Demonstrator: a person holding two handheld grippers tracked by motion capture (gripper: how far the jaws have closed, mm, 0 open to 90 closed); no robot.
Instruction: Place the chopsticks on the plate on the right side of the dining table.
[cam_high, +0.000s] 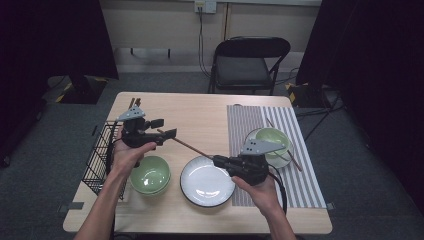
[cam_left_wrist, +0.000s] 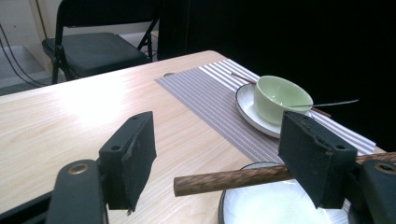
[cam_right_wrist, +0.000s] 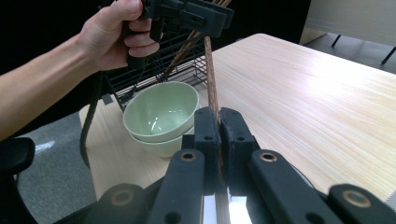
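Your right gripper (cam_right_wrist: 218, 122) is clamped on one end of the chopstick (cam_high: 192, 148), which runs up over the table to your left gripper (cam_high: 163, 128). There the jaws stand wide, and the stick's free end lies between them, against one pad (cam_left_wrist: 312, 156) and clear of the other. This looks like a hand-over just made. Next, draw the left gripper off without knocking the stick, then carry it toward the plate (cam_high: 207, 181) or the mat (cam_high: 250, 131).

Left of the plate (cam_high: 207, 183), stacked bowls (cam_high: 150, 175) are sitting; right of it, a mat (cam_high: 250, 122) is lying, carrying another bowl (cam_high: 272, 140).
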